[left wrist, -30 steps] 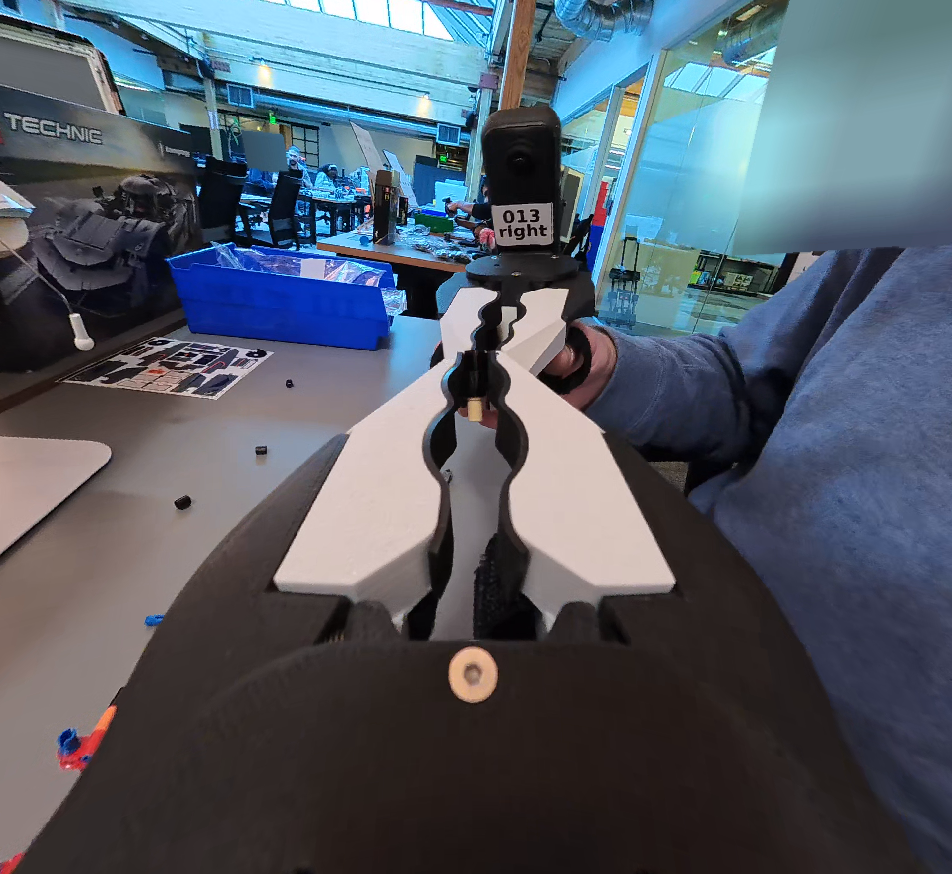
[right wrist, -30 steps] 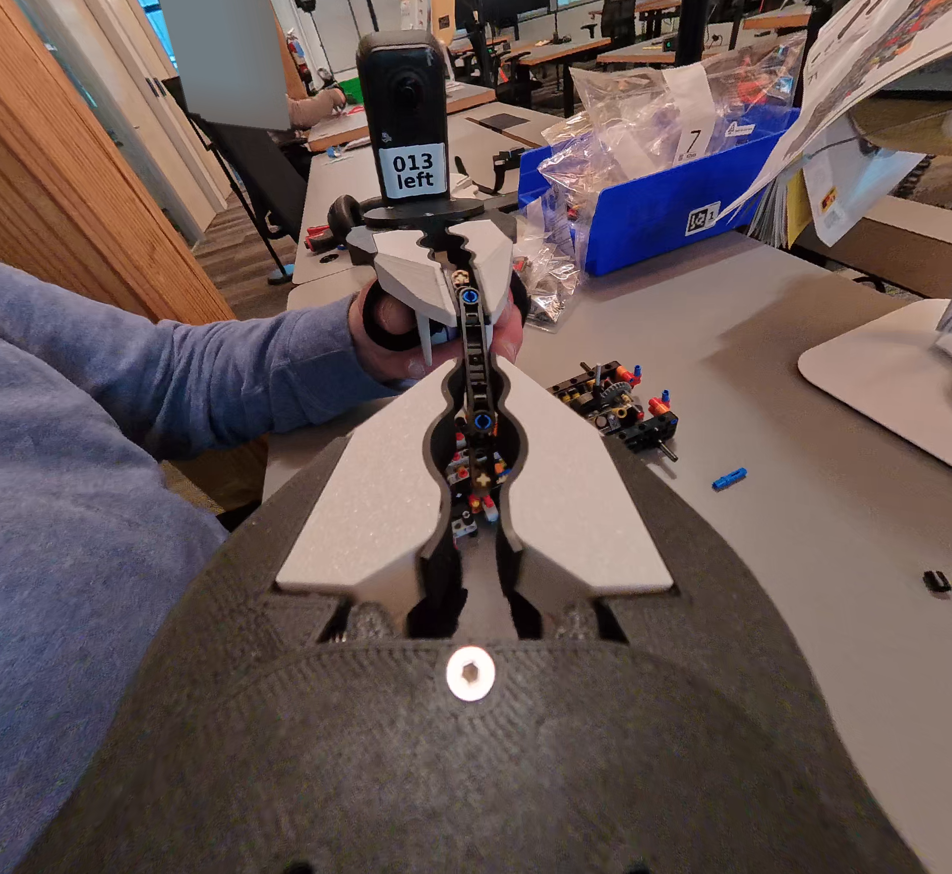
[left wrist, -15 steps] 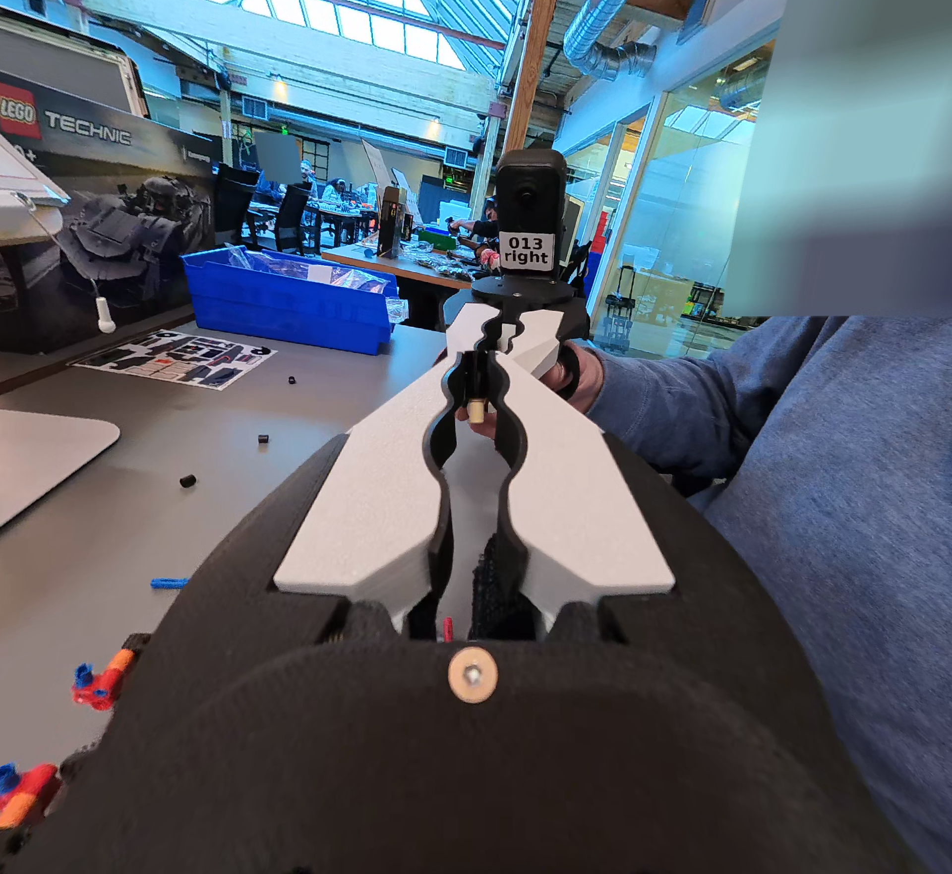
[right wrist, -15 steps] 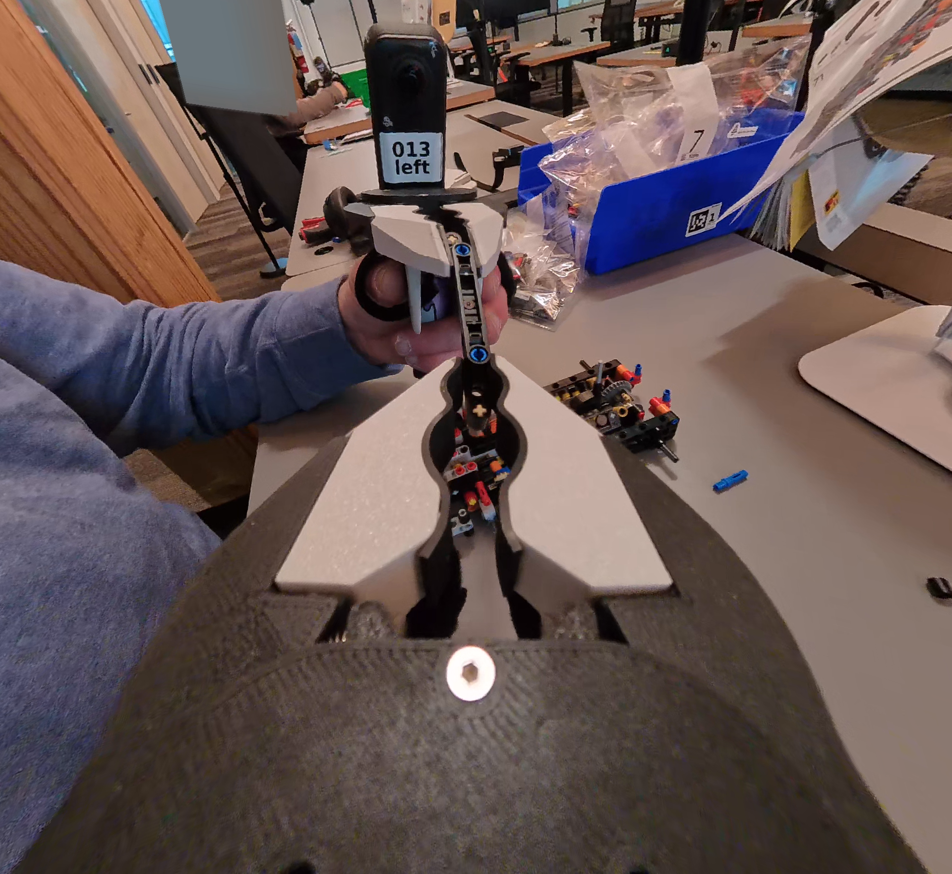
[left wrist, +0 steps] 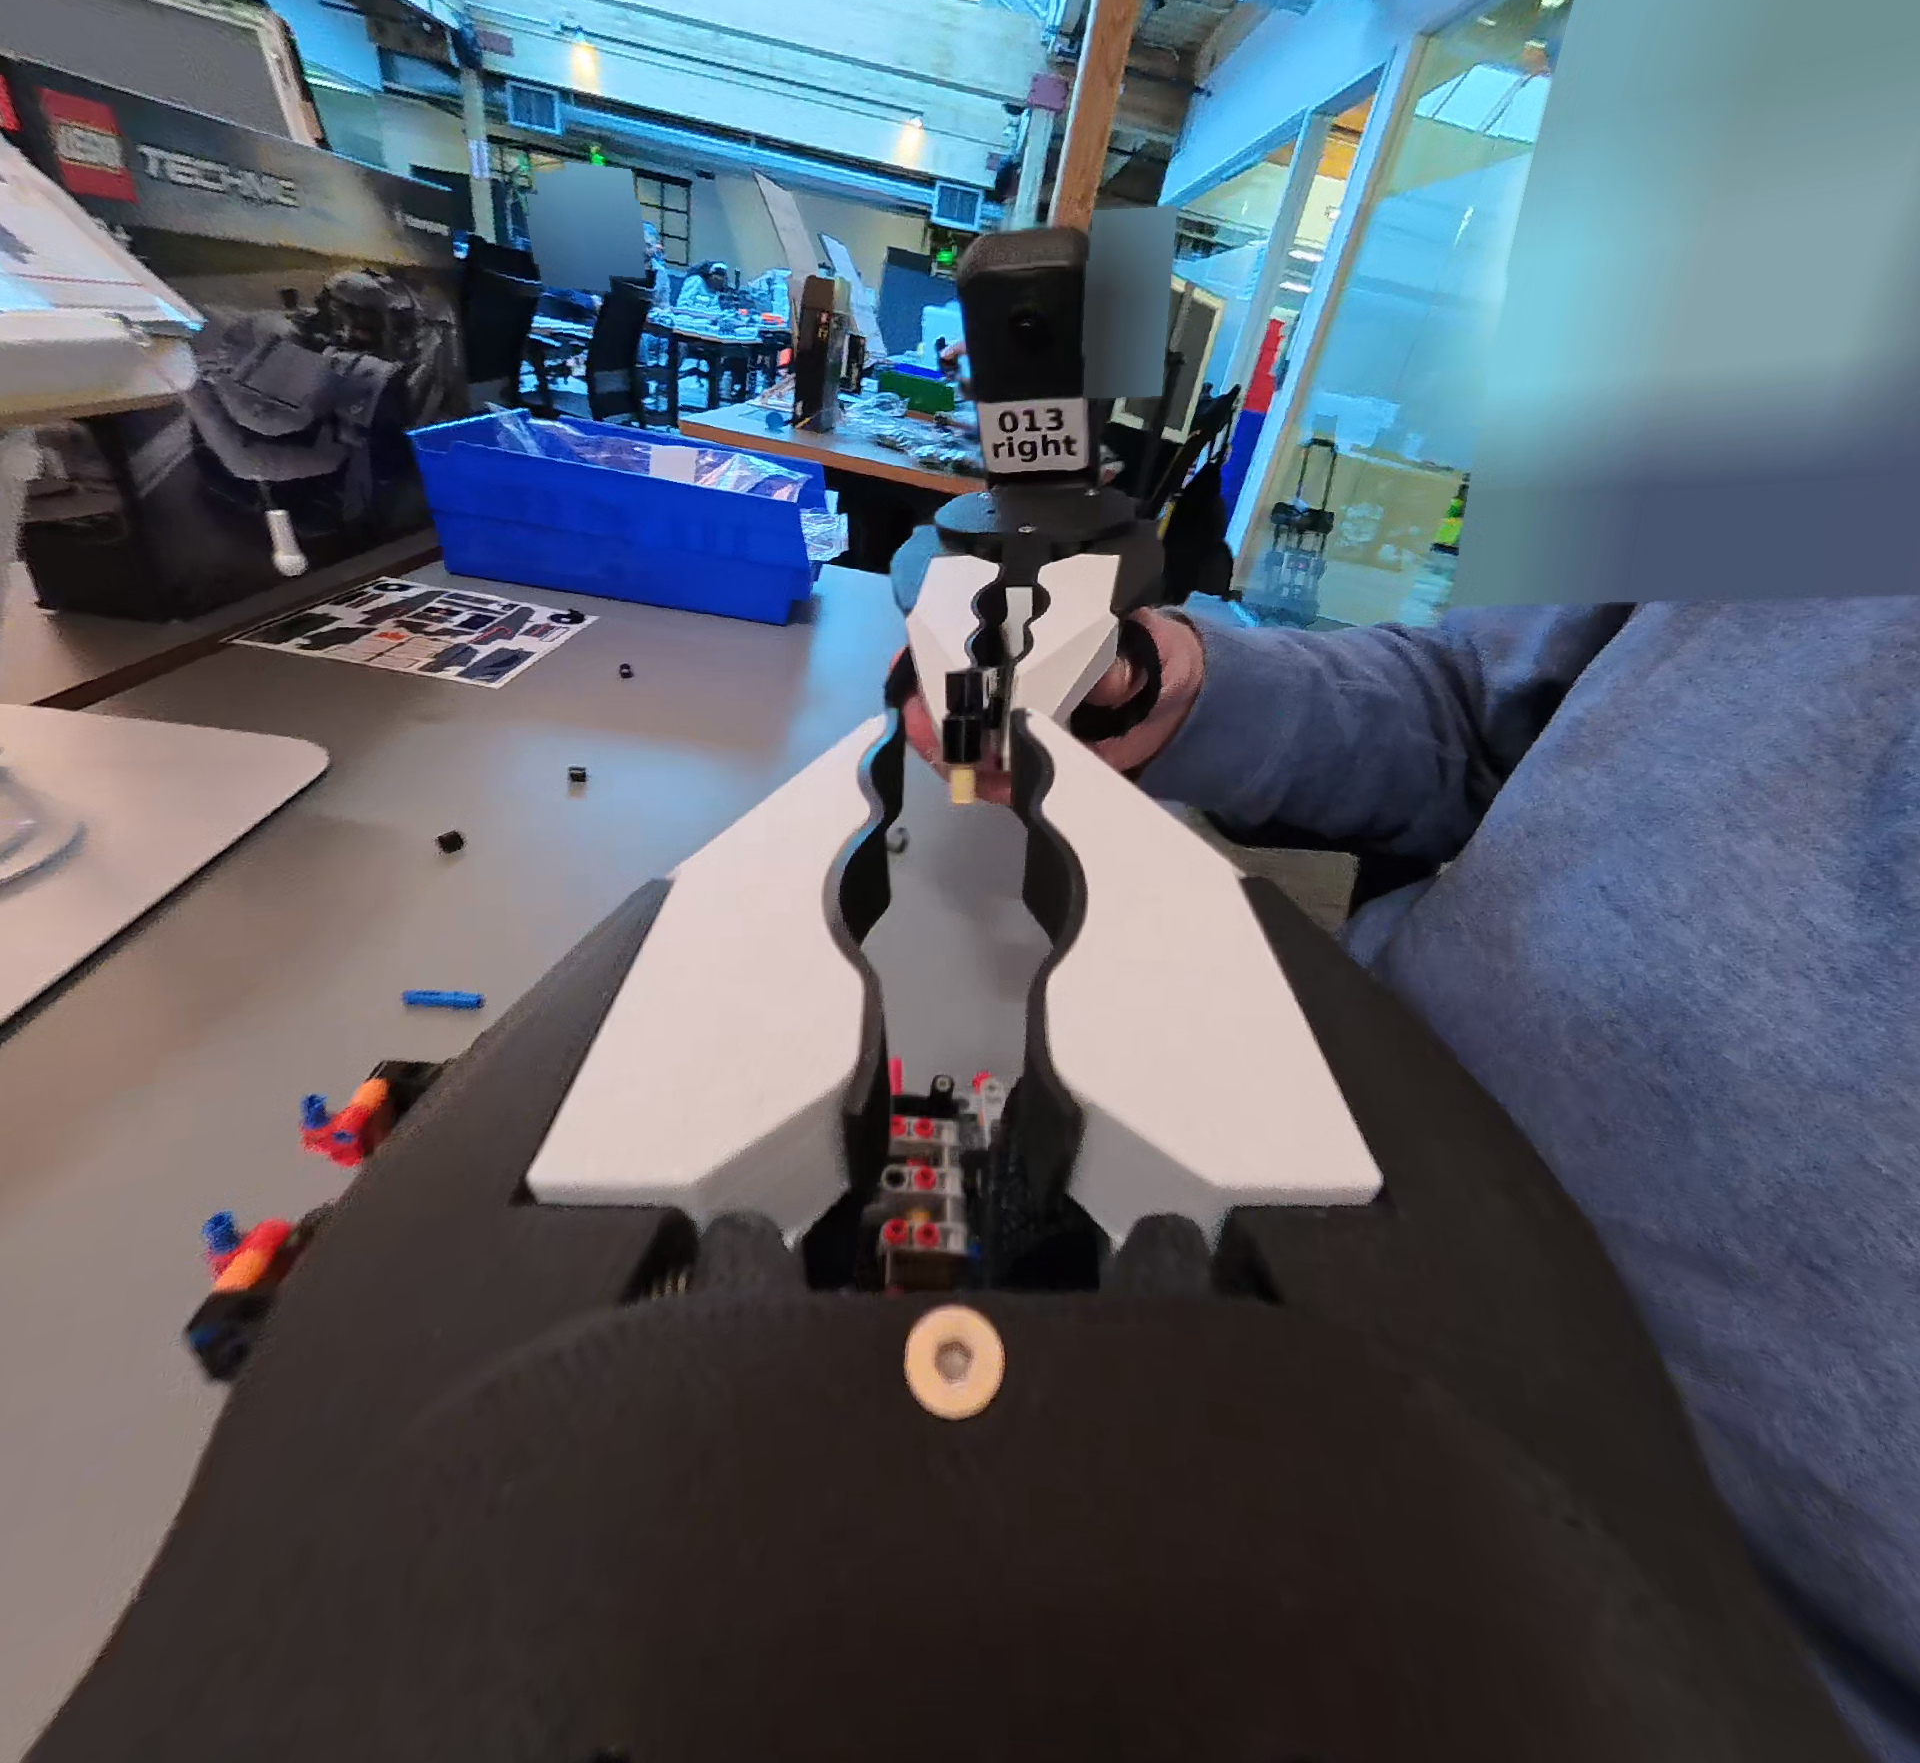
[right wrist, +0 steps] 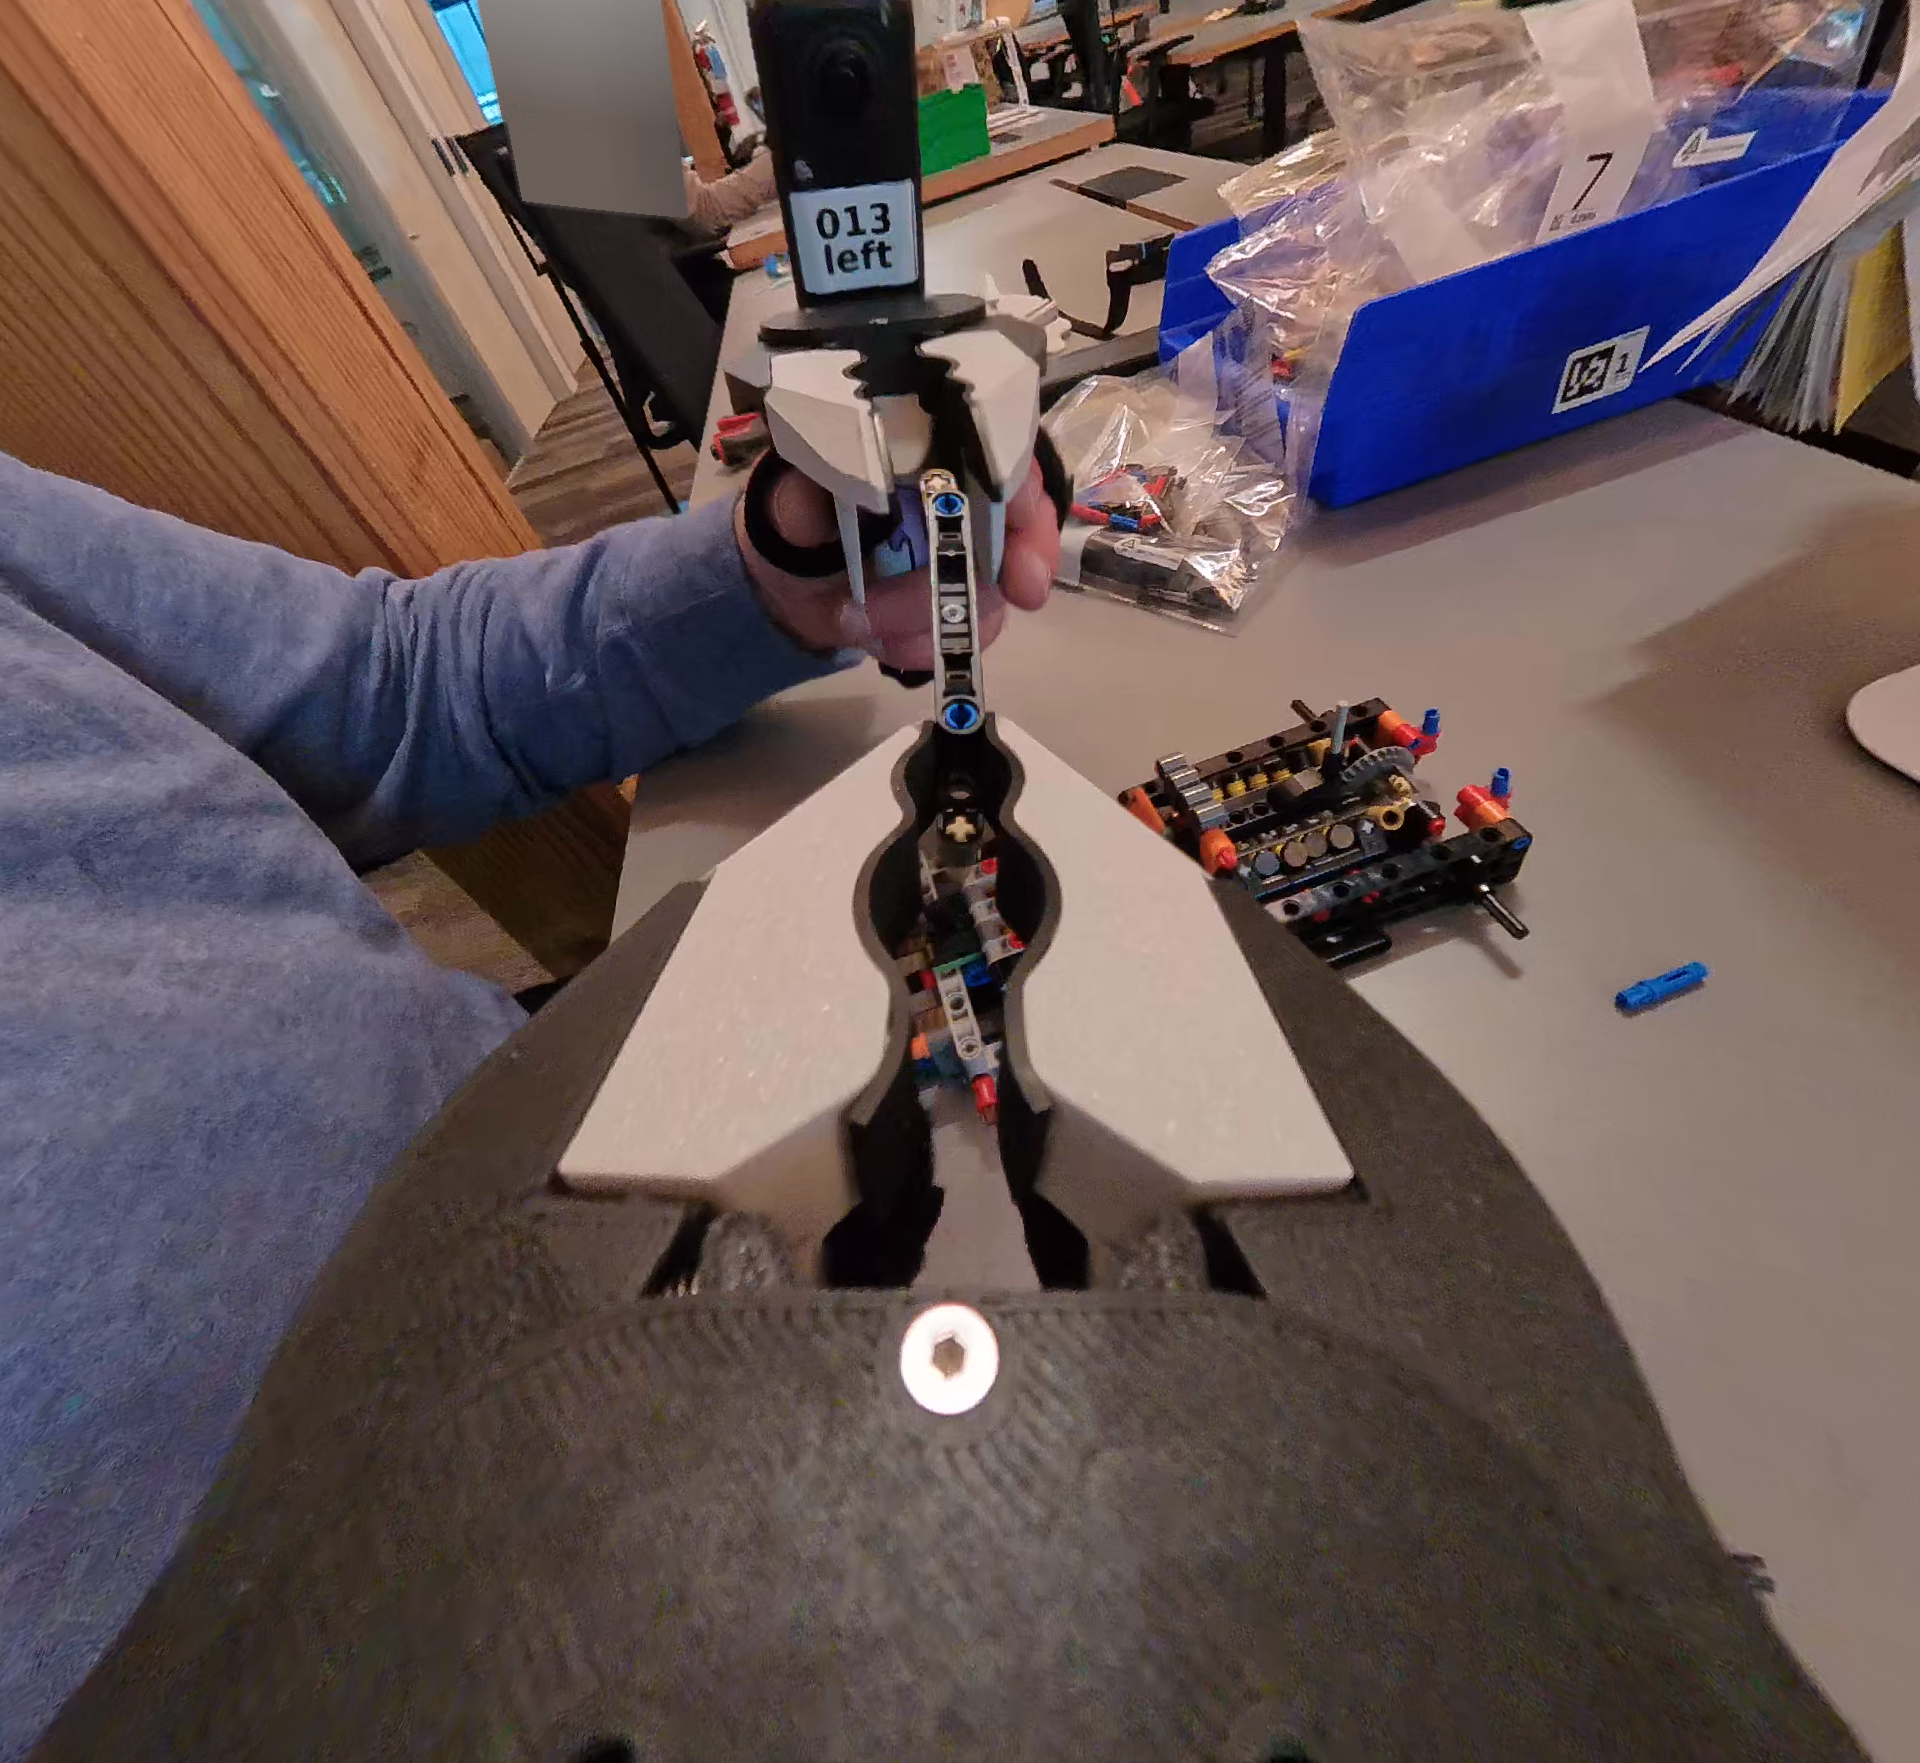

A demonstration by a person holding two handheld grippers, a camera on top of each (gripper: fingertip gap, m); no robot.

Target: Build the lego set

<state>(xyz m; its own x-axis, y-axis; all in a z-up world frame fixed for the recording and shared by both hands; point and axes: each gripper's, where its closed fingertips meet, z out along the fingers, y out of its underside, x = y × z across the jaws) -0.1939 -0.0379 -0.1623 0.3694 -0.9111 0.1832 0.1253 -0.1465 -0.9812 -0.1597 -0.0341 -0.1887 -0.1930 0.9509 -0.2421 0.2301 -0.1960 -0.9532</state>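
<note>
While the R gripper (right wrist: 961, 745) is clenched on the near end of the beam (right wrist: 954, 612), we read the L gripper (right wrist: 925, 570) as released. Its fingers stand apart round the beam's far end, in mid-air, left of the chassis (right wrist: 1330, 820) on the table (right wrist: 1662, 653). Step in hand, prob.: a regrip/handover. Next we'd shut L squarely on the beam, w/o twisting it, before R lets go.

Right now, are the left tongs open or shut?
Open. The left tongs show a wide gap between their tips, and the grey table is visible through it.
</note>
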